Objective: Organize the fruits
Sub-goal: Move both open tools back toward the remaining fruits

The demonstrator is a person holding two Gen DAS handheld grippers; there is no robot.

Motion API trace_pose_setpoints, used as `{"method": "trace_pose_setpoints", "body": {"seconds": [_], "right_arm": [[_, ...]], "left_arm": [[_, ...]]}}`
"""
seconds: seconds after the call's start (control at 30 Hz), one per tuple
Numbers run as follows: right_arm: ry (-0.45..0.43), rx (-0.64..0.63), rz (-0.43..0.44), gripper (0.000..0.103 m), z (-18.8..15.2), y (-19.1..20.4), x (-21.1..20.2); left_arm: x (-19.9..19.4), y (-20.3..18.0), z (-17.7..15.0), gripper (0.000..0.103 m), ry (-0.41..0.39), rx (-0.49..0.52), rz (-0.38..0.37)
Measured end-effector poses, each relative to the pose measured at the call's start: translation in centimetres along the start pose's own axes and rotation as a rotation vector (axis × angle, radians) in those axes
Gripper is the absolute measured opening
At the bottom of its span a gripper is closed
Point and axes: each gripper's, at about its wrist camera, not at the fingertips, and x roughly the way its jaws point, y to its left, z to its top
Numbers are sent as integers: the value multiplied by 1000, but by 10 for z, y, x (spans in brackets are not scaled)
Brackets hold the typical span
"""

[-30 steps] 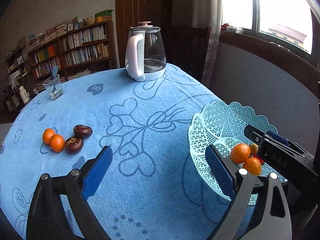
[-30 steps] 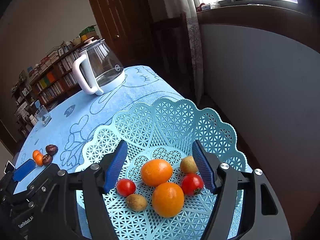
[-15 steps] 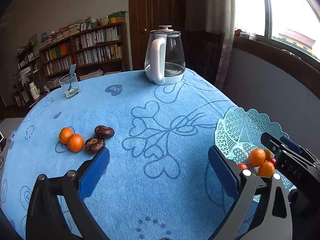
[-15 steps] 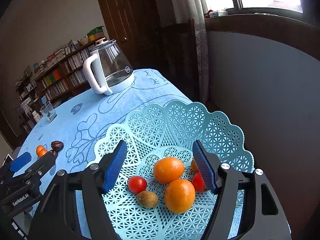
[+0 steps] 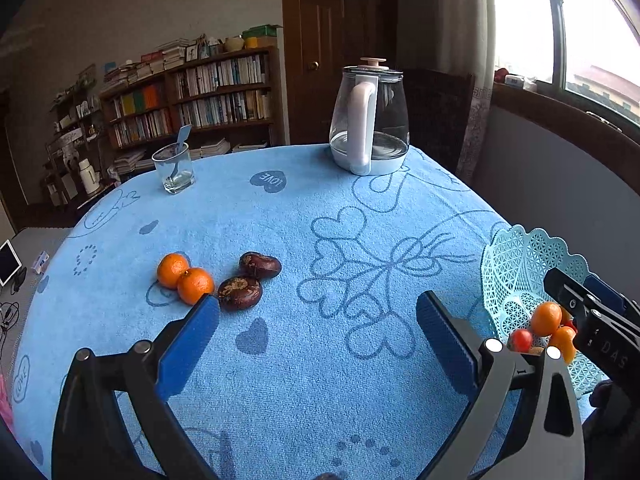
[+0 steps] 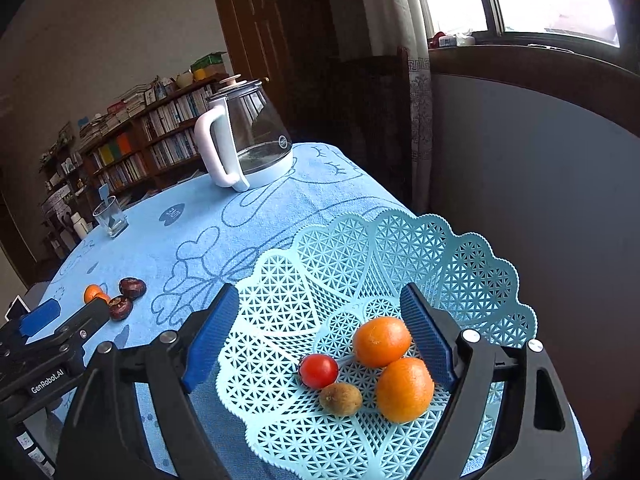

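Left gripper (image 5: 318,322): jaws spread fully wide, nothing between the blue pads (image 5: 188,344); it hangs over bare cloth.
Right gripper (image 6: 320,334): jaws opening, empty; it hangs over the basket, and no pad presses on any fruit.
Basket (image 6: 460,264): pale blue lattice bowl with a scalloped rim, directly under and ahead of the right gripper; in the left wrist view it sits right of the left gripper (image 5: 520,264), at the table's edge.
Basket contents: two oranges, one (image 6: 382,342) touching the other (image 6: 405,389), both just inside the right-hand pad; a cherry tomato (image 6: 319,371) between the pads; a small brown fruit (image 6: 341,399) just beside the tomato, nearer the camera. Any further fruit behind the right pad cannot be told.
Loose fruit: two mandarins, touching each other (image 5: 173,270) (image 5: 195,285), just beyond the tip of the left gripper's left-hand pad; two dark brown fruits beside them, the nearer (image 5: 240,293) close to the pad tip, the other (image 5: 260,266) just behind it. All four lie on the cloth, well apart from the basket.
Tablecloth (image 5: 320,232): blue towelling with heart and bow outlines, covering the table.
Drinking glass (image 5: 173,168): upright, far left of the left gripper, a blue item standing in it.
Kettle (image 5: 370,118): clear glass, white handle, upright at the far edge, straight ahead of the left gripper.
Background: bookshelves (image 5: 192,96) beyond the table; window (image 5: 580,32) at far right.
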Motion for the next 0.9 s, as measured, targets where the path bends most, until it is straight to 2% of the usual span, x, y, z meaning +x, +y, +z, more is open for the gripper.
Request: {"method": "trace_pose_setpoints", "body": {"seconds": [0.1,0.9], "right_arm": [[5,-9,11,88,0,9,2],[55,-134,87,88,1,94,26]], "left_arm": [[2,9,-1,98,6,-14,15],[26,92,-2,98,57,-124,123]]}}
